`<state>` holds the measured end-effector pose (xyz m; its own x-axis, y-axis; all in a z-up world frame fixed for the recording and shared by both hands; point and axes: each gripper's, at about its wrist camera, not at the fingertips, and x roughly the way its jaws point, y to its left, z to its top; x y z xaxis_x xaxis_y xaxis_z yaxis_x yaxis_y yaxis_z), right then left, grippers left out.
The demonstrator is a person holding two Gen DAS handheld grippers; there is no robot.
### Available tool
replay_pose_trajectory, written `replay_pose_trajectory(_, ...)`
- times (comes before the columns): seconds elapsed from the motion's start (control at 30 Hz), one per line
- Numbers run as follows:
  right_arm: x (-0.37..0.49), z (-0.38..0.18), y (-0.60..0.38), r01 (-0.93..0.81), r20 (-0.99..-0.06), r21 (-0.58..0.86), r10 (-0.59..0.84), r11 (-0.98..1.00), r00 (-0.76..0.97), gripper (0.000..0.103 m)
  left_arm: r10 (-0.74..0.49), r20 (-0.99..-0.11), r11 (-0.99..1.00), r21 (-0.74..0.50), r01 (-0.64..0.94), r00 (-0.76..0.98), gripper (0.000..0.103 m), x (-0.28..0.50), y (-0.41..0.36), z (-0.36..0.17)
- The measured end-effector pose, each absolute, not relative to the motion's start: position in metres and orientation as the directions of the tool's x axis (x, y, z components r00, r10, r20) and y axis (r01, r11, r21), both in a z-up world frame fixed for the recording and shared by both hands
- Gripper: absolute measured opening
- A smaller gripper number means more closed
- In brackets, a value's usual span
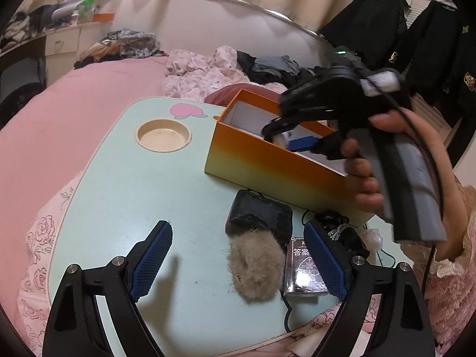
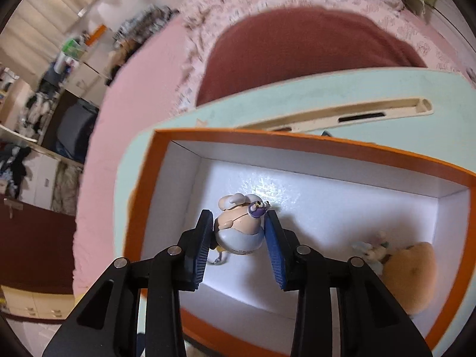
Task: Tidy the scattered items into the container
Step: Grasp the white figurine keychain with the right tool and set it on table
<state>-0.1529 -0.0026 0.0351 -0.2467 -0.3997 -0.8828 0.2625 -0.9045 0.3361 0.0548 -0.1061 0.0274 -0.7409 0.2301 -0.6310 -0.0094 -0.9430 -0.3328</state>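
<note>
The right hand-held gripper (image 2: 238,229) points steeply down into the orange box (image 2: 297,142), which stands on the mint-green counter (image 1: 134,193). Between its blue pads (image 2: 275,247) sits a small egg-shaped figurine (image 2: 239,229) – cream head, pale blue base. The jaws are narrow and the pads lie against or just beside the figurine's sides; whether they press on it I cannot tell, since the edges are a little blurred. The figurine appears to rest on the box's white floor, left of centre. At about 4 o'clock from it, against the right wall of the box, lies a tan plush toy (image 2: 413,273) with a pale frilly piece at its near end.

In the left wrist view, the left hand-held gripper (image 1: 238,264) hangs over the counter with its jaws spread wide and nothing gripped. Between them on the counter lies a beige furry item (image 1: 255,267). Touching it at 12 o'clock is a black pouch (image 1: 258,217); just beside it at 3 o'clock is a small wrapped card box (image 1: 303,270), partly hidden behind the right finger. A dark bundle with white lace (image 1: 339,229) sits beyond that finger, near the box's front wall. At 1 o'clock, a person's hand (image 1: 366,172) holds the right tool over the box – its tips inside. A round cup recess (image 1: 163,135) lies at 11 o'clock.
</note>
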Motion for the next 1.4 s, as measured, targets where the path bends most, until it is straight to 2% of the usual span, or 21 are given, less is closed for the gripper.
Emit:
replay_pose_trajectory(0.27,-0.103,0.097,0.046,0.371,-0.761,0.418,-0.542,-0.830,-0.356,0.037,0.231,-0.634,-0.942,-0.334,-0.007,-0.738,0.090,0.054,-0.105,0.028)
replay_pose_trajectory(0.43,-0.066,0.111,0.075,0.435,-0.724,0.416,-0.581,-0.798,-0.373,0.037,0.232,-0.630,-0.945,-0.328,-0.017,-0.741,0.090,0.053,-0.102,0.029)
replay_pose_trajectory(0.63,-0.040,0.085,0.119,0.414,-0.748,0.427,-0.571,-0.804,-0.339,0.037,0.232,-0.630,-0.945,-0.327,-0.019,-0.741,0.090,0.053,-0.101,0.031)
replay_pose_trajectory(0.83,-0.026,0.059,0.139,0.468,-0.796,0.315,-0.498,-0.826,-0.343,0.037,0.226,-0.628,-0.950,-0.312,-0.025,-0.745,0.090,0.053,-0.098,0.033)
replay_pose_trajectory(0.97,-0.029,0.036,0.147,0.445,-0.814,0.341,-0.497,-0.828,-0.301,0.037,0.224,-0.626,-0.952,-0.305,-0.030,-0.747,0.090,0.053,-0.094,0.036)
replay_pose_trajectory(1.13,-0.028,0.023,0.140,0.458,-0.819,0.300,-0.472,-0.837,-0.326,0.038,0.222,-0.624,-0.955,-0.296,-0.037,-0.749,0.090,0.054,-0.091,0.039)
replay_pose_trajectory(1.3,-0.015,0.022,0.122,0.538,-0.823,0.167,-0.417,-0.827,-0.385,0.038,0.226,-0.617,-0.954,-0.297,-0.043,-0.754,0.090,0.054,-0.089,0.042)
replay_pose_trajectory(1.4,-0.016,0.021,0.113,0.560,-0.811,0.179,-0.444,-0.809,-0.382,0.038,0.231,-0.616,-0.953,-0.299,-0.048,-0.753,0.090,0.053,-0.087,0.043)
